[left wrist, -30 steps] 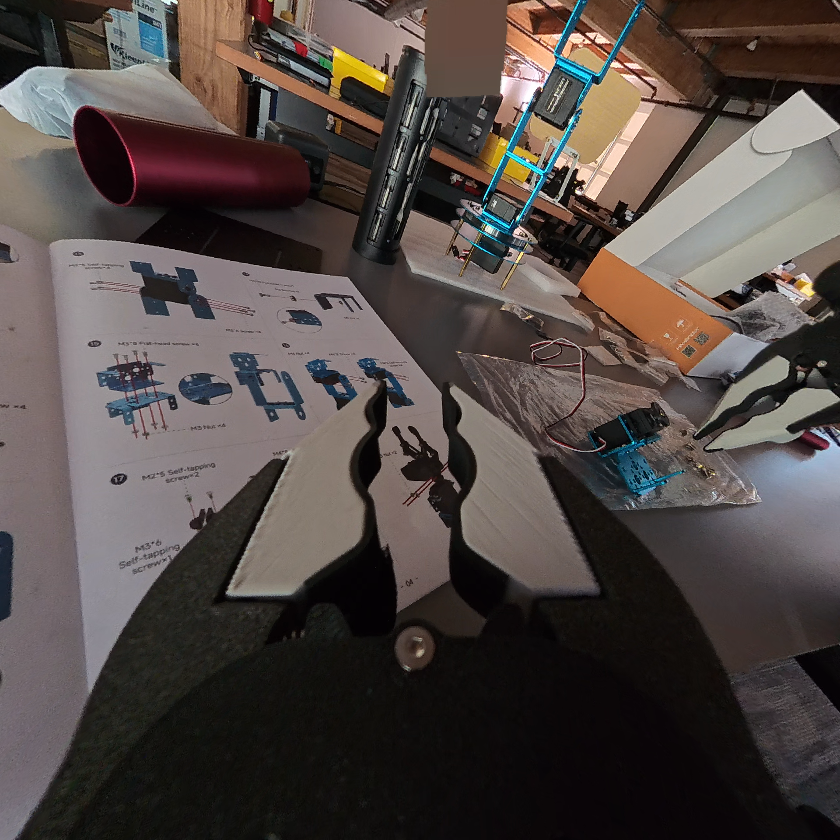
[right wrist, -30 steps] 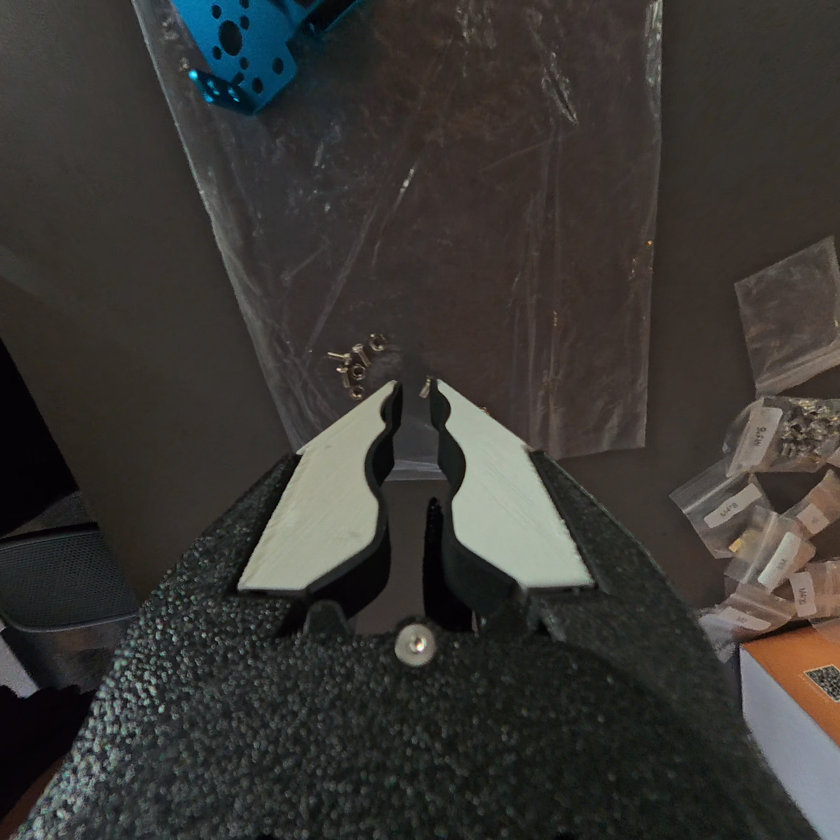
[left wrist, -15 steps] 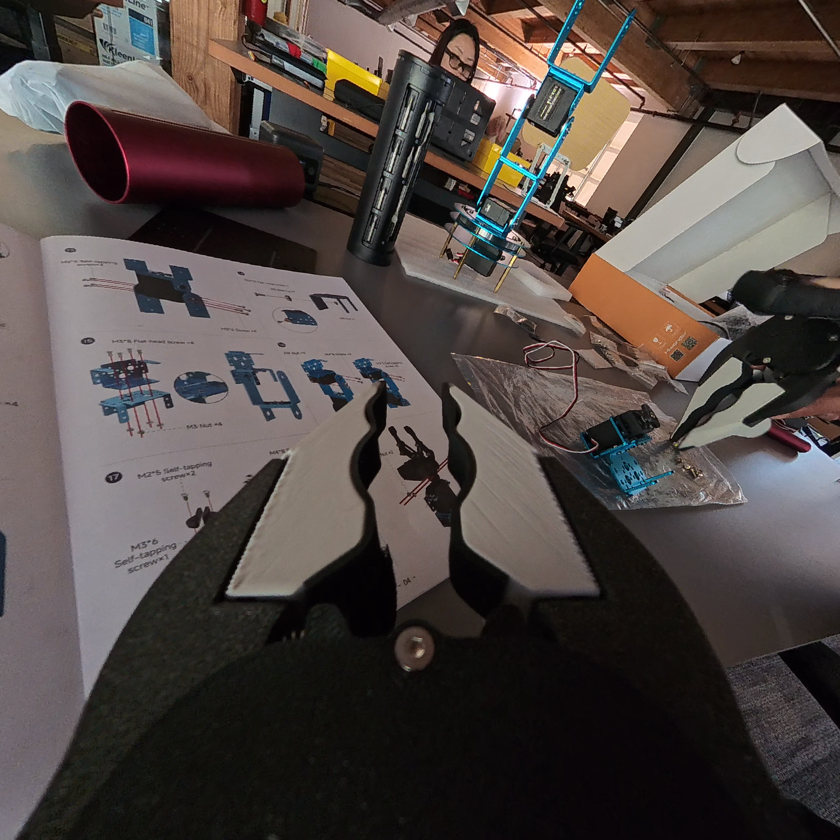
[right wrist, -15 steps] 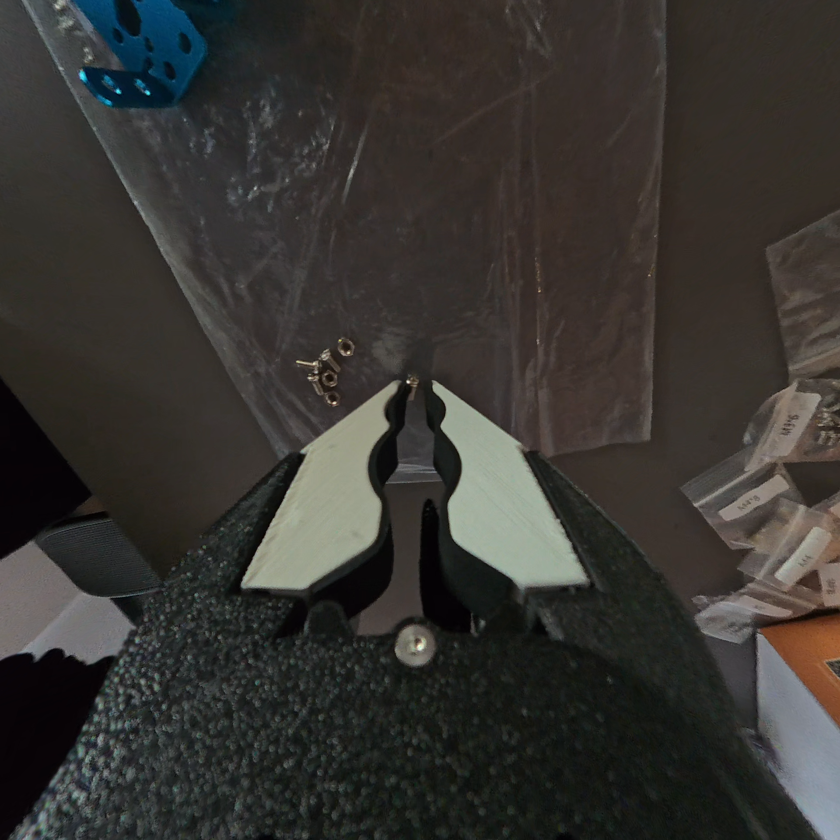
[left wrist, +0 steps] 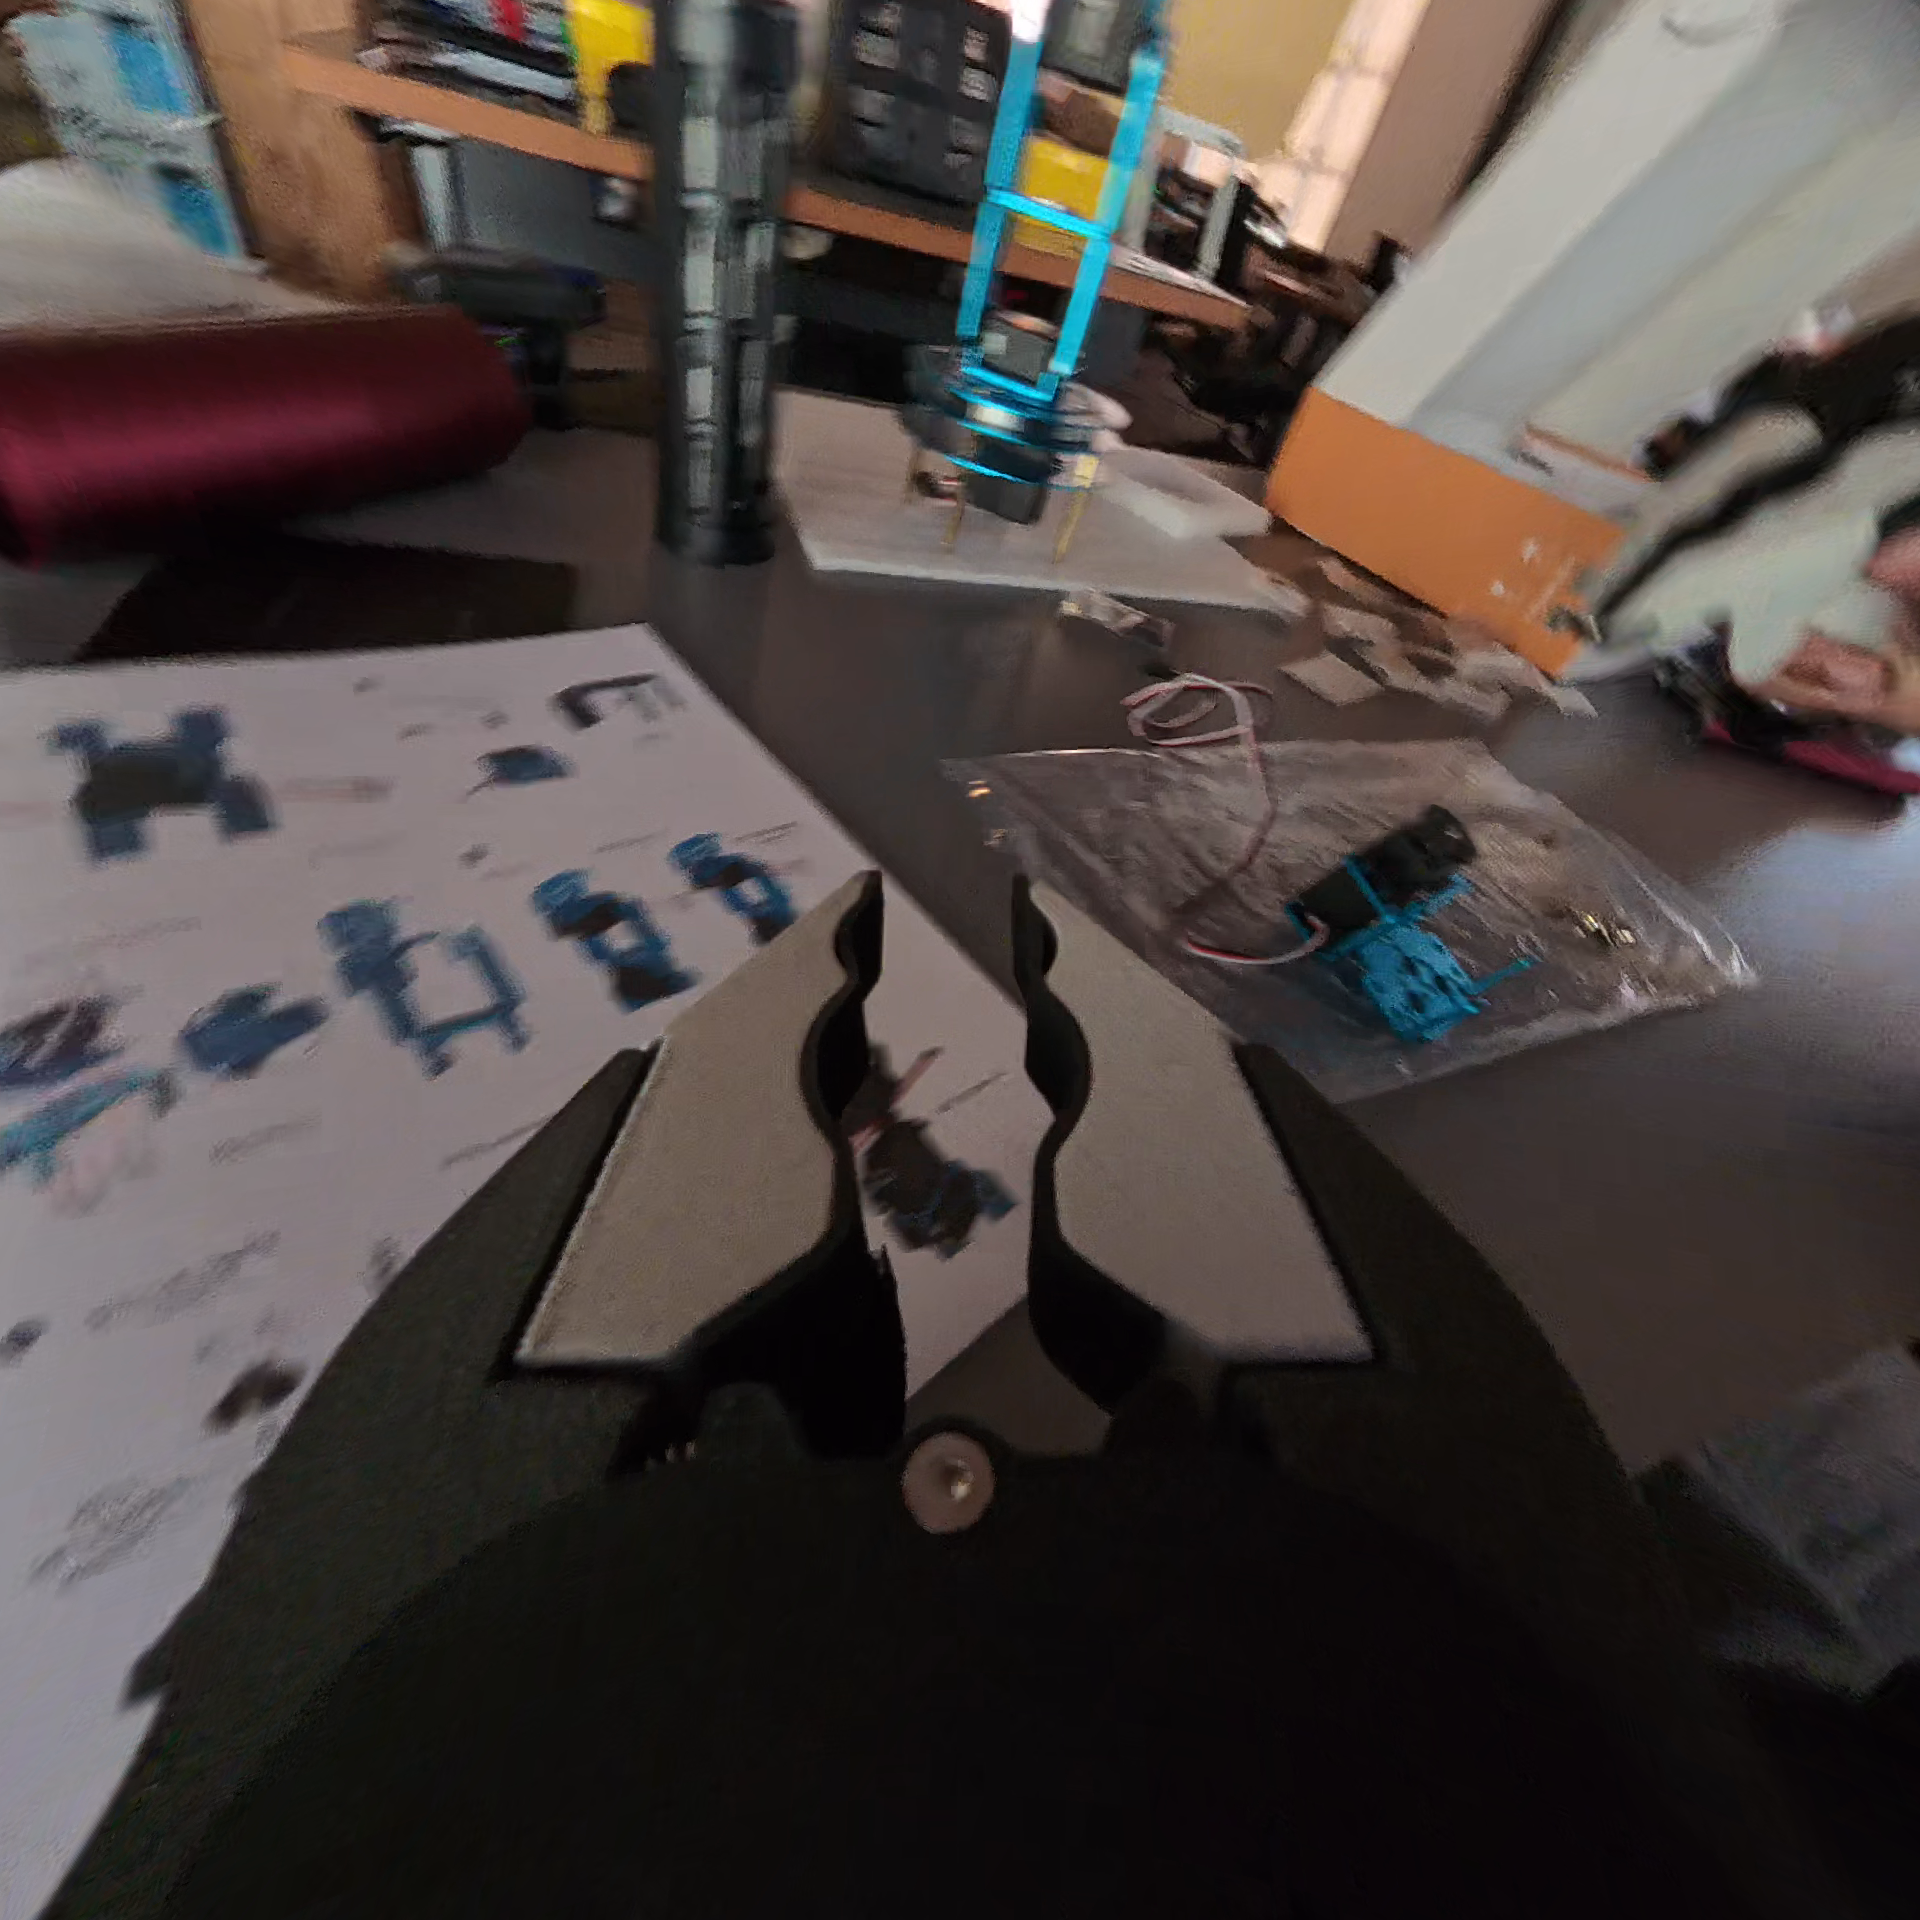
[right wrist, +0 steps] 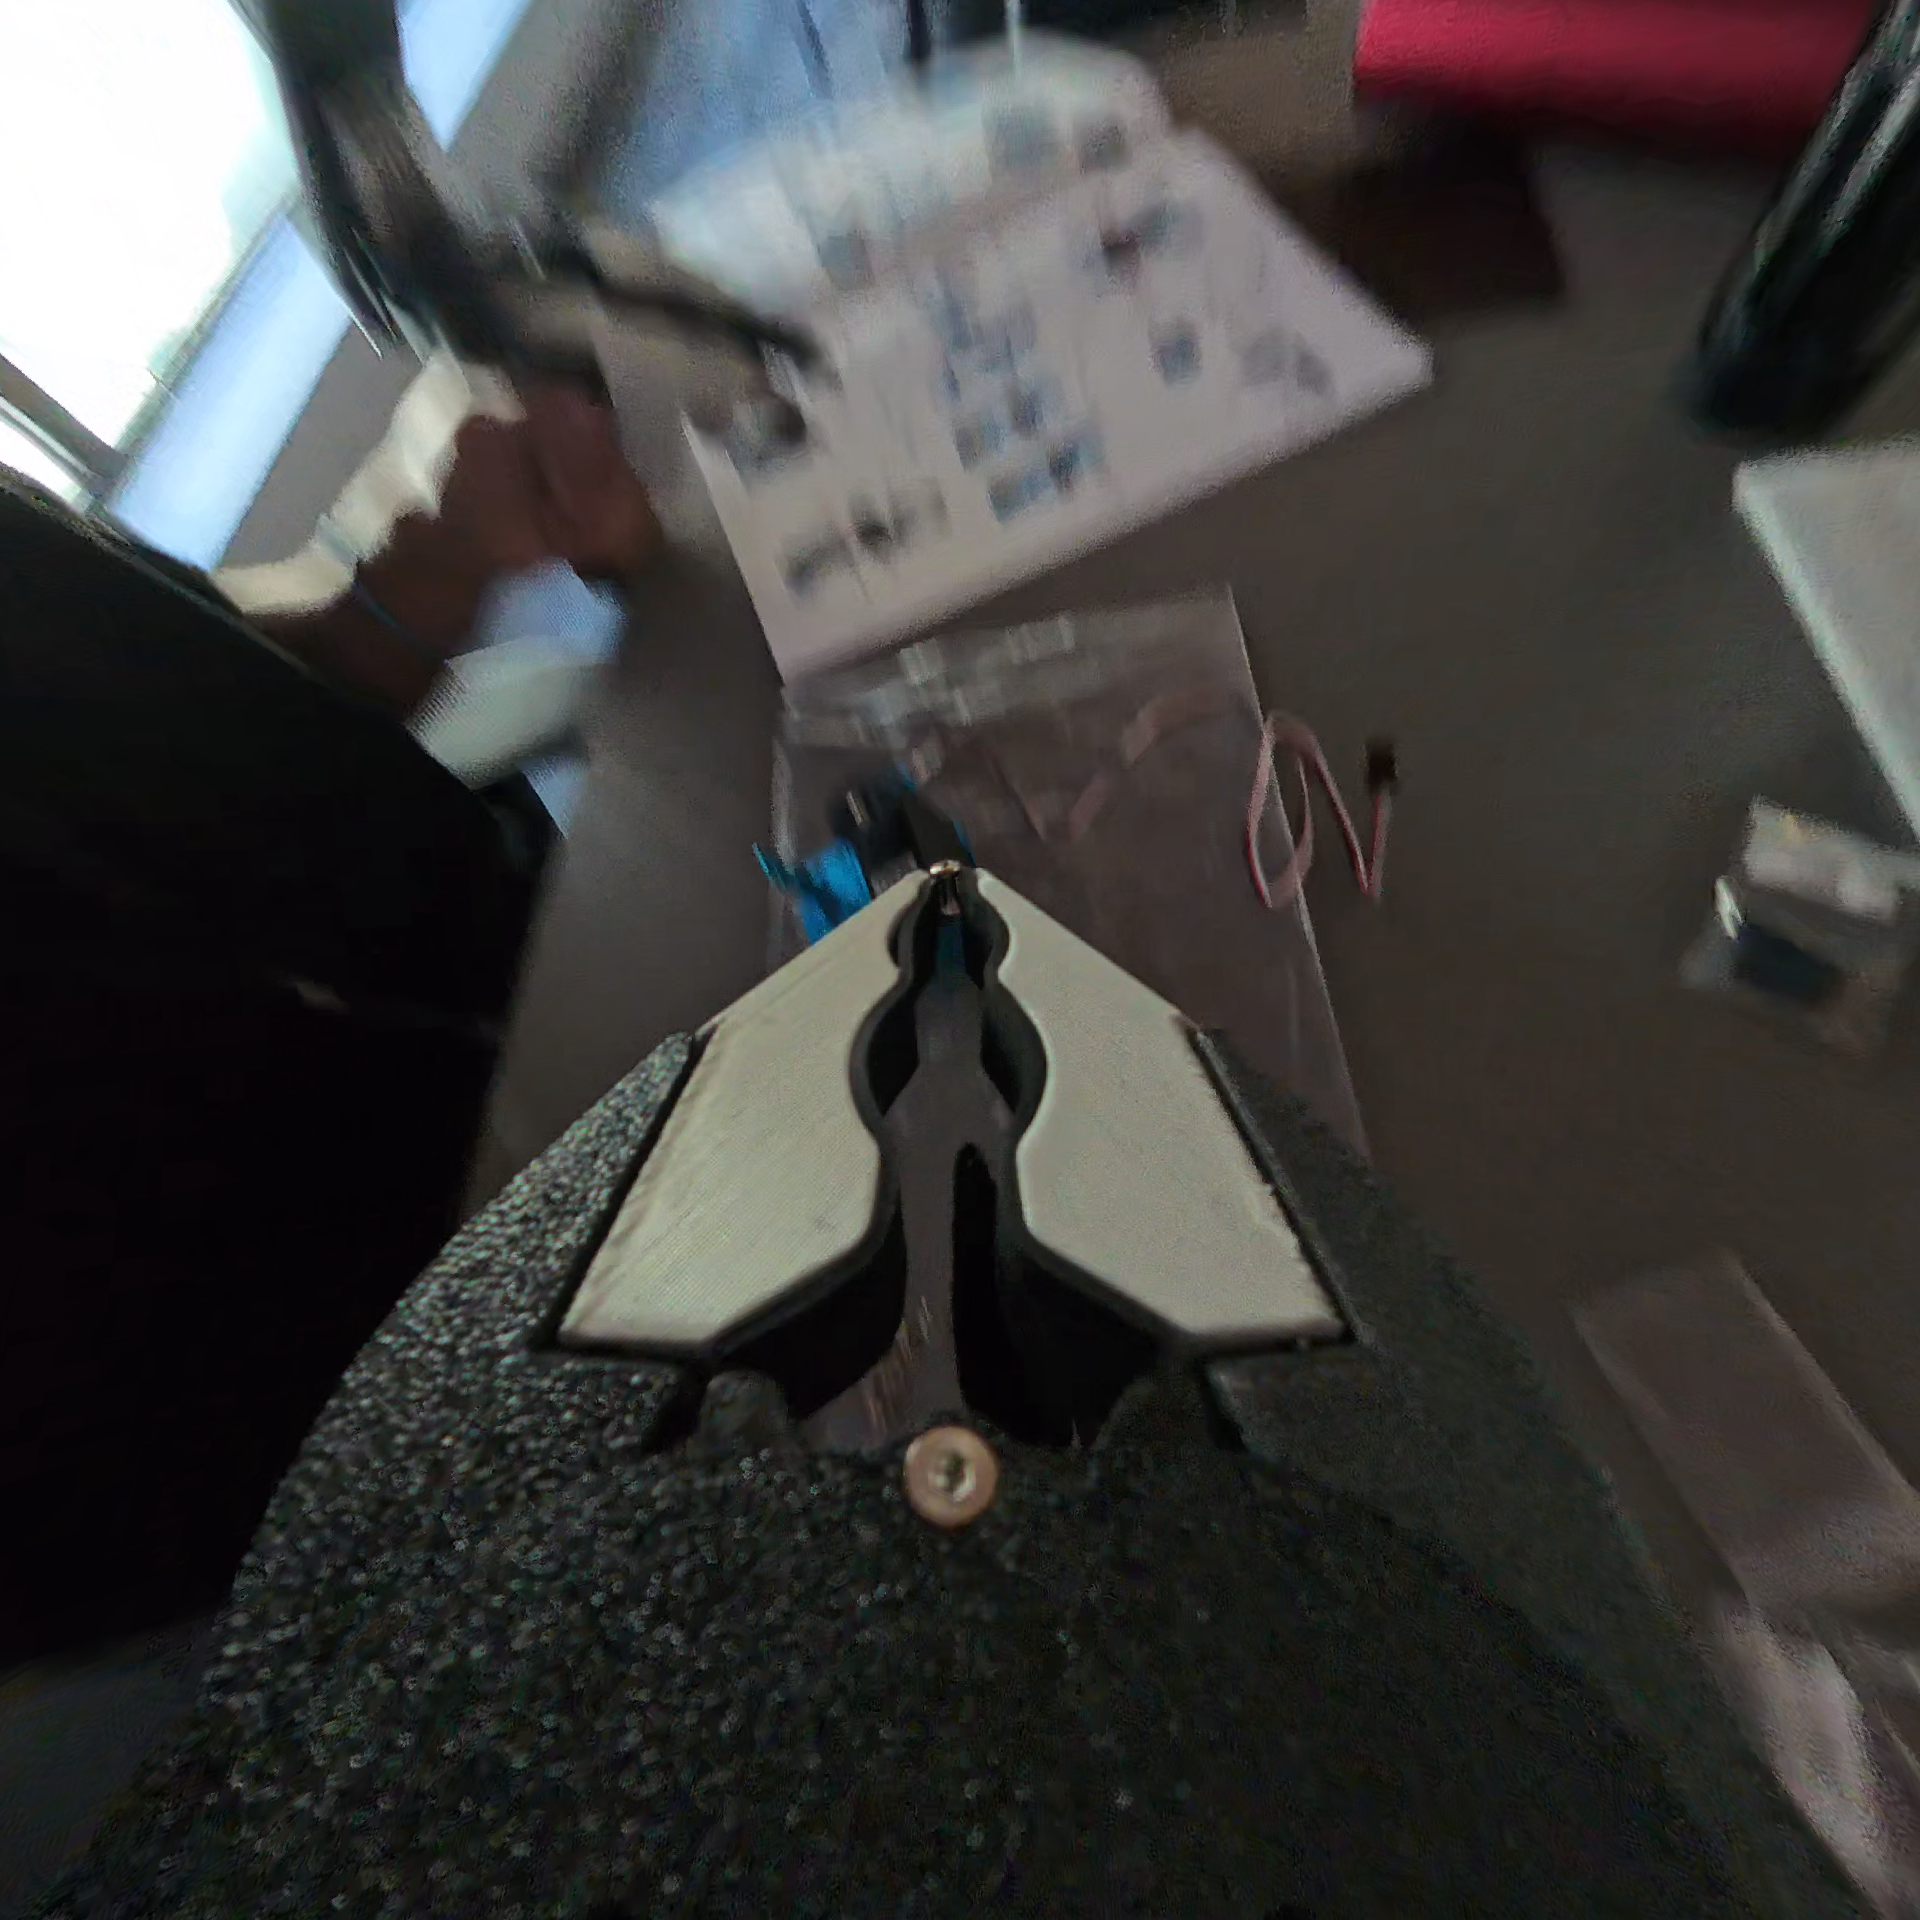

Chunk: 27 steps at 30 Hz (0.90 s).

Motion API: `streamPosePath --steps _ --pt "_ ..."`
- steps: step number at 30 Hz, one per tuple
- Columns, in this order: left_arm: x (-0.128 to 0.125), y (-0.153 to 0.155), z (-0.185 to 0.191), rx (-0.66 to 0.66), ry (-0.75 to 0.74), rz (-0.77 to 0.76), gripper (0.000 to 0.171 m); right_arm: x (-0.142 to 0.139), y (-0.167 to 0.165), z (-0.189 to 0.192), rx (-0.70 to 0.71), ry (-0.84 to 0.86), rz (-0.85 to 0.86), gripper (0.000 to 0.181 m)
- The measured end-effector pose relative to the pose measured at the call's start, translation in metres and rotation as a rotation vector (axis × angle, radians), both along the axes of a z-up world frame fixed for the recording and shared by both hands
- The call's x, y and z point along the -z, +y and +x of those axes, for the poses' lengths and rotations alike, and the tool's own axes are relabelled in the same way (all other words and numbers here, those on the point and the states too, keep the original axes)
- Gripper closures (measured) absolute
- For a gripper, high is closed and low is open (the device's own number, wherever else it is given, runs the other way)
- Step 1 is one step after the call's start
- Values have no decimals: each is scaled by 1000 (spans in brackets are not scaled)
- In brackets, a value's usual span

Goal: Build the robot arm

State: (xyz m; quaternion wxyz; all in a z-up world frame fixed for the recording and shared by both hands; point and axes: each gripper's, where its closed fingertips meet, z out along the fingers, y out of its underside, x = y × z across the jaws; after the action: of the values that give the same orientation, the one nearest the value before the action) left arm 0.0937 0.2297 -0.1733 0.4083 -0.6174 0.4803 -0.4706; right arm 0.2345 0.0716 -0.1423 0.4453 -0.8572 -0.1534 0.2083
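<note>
My right gripper point(right wrist: 945, 883) is shut on a small silver screw point(right wrist: 947, 871) pinched at its tips, held above the clear plastic bag point(right wrist: 1143, 831). A blue metal bracket point(right wrist: 826, 883) with a black servo lies on the bag just beyond the tips. My left gripper point(left wrist: 948, 896) is open and empty, low over the right edge of the open instruction booklet point(left wrist: 364, 935). The bracket with the servo point(left wrist: 1392, 935) lies to its right on the bag. The right gripper point(left wrist: 1756, 530) shows blurred at the far right.
A blue robot-arm assembly point(left wrist: 1023, 416) stands on a white pad behind. A black cylinder point(left wrist: 717, 312) and a red tube point(left wrist: 239, 416) are at the back left. An orange and white box point(left wrist: 1455, 509) and small part bags point(left wrist: 1382, 655) are at the right. A person's hand point(right wrist: 540, 468) holds the left gripper. The tips of one gripper are about 25 cm away from the tips of the other. Between my right fingertips and the blue metal bracket point(right wrist: 826, 883) there is roughly 12 cm. It turns up in the left wrist view point(left wrist: 1411, 996) as well.
My right gripper shut on a screw lying on the plastic bag, then lifted and swung up with it. My left gripper dropped lower and stayed open.
</note>
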Motion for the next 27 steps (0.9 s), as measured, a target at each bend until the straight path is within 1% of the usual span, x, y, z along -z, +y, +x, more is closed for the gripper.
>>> streamPosePath --steps 2,5,7,9,10,12,14,17,21,25,27 --pt "-9 -33 18 98 27 122 147 -30 14 -7 6 200 157 179" --pt "-34 -78 46 178 -12 409 146 -59 20 -9 10 531 292 179" --pt "-49 -103 64 202 -25 599 145 -68 16 -12 -16 712 307 179" --pt "-68 -123 81 178 -110 748 144 -70 14 -17 -35 809 307 179" --pt "-76 -130 89 157 -158 797 144 -70 14 -20 -36 840 303 179" --pt "-85 -140 103 140 -227 838 145 -70 12 -26 -51 897 295 179" --pt "-92 -148 110 144 -284 839 145 -74 9 -29 -73 961 298 179" --pt "-98 -156 113 155 -336 808 145 -69 10 -30 -58 972 286 179" --pt "-100 -154 116 119 -349 795 149 -72 7 -29 -79 1023 288 179" --pt "-95 -155 120 139 -339 768 149 -71 8 -34 -76 992 290 179" --pt "-95 -154 121 129 -344 765 150 -70 8 -36 -80 979 285 179"
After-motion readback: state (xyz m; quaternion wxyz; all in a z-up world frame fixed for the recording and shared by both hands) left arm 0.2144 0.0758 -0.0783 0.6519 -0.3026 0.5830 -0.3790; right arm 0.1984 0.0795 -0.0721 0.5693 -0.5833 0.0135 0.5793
